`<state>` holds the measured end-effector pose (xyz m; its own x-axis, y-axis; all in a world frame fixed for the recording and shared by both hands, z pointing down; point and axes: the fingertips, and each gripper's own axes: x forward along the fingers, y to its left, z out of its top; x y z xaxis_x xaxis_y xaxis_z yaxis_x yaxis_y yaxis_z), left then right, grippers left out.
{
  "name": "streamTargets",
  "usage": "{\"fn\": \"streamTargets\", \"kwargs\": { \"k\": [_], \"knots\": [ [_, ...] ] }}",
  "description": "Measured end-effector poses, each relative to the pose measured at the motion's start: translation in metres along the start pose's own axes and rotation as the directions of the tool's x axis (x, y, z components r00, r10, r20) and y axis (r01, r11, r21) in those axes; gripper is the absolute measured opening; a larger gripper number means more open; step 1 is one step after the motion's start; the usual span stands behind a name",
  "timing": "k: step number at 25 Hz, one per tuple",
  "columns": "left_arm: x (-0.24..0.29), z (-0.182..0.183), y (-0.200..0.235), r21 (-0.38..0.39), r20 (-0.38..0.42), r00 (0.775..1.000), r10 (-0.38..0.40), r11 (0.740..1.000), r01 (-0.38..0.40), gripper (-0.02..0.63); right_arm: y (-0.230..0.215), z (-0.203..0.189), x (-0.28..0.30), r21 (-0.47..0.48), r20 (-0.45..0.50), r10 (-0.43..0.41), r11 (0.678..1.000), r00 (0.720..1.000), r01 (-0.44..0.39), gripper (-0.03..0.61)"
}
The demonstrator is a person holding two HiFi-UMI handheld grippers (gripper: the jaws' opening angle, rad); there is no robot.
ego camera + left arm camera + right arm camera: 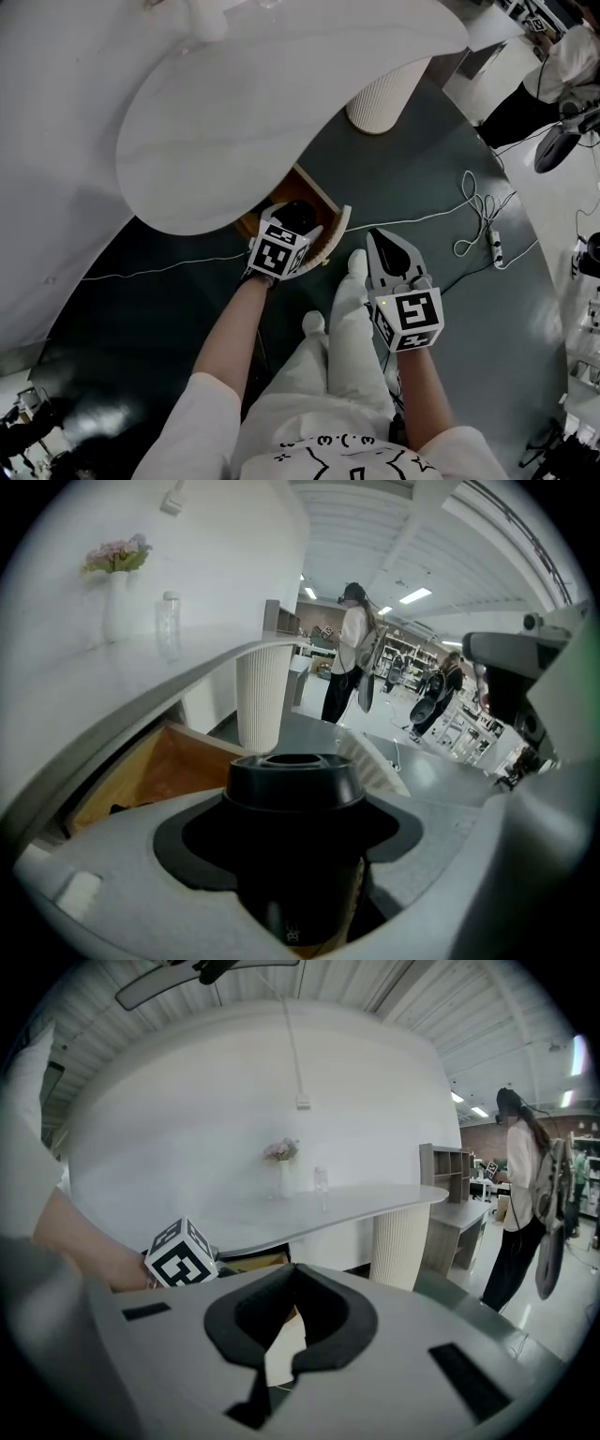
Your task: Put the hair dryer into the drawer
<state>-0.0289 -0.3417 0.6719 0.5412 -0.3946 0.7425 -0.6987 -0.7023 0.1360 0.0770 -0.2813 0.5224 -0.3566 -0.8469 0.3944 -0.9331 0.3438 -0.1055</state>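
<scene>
black hair dryer (293, 785) clamped in left claw (295, 850) | over drawer (322, 193) | right claw (292, 1333) closed

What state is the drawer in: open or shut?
Open. The drawer is pulled out from under the table, its wooden inside showing.

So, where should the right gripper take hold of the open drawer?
Probably the top edge of the ribbed drawer front, coming from above: it stands free beyond the table, looks thin enough for the jaws, and no handle shows.
</scene>
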Motion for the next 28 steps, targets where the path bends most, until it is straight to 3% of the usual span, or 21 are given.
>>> {"fn": "streamTargets", "kwargs": {
  "k": [6,15,23,28],
  "knots": [
    [0.024,-0.014,0.005,0.01,-0.127,0.992,-0.023,1.0,0.025,0.345,-0.003,-0.007,0.015,0.013,-0.014,0.009,1.0,1.0,-0.009,0.002],
    [0.058,-0.044,0.017,0.011,-0.314,0.949,-0.001,1.0,0.005,0.345,-0.019,-0.021,0.025,0.065,-0.04,0.009,0.998,0.999,-0.007,0.002],
    [0.084,-0.055,0.026,0.063,-0.419,0.906,0.065,0.997,-0.042,0.345,-0.031,-0.025,0.04,0.085,-0.062,0.03,0.996,0.998,-0.025,0.002],
    [0.094,-0.057,0.037,0.07,-0.428,0.898,0.104,0.994,-0.082,0.345,-0.04,-0.027,0.051,0.094,-0.077,0.049,0.995,0.996,-0.042,0.002]
  ]
}}
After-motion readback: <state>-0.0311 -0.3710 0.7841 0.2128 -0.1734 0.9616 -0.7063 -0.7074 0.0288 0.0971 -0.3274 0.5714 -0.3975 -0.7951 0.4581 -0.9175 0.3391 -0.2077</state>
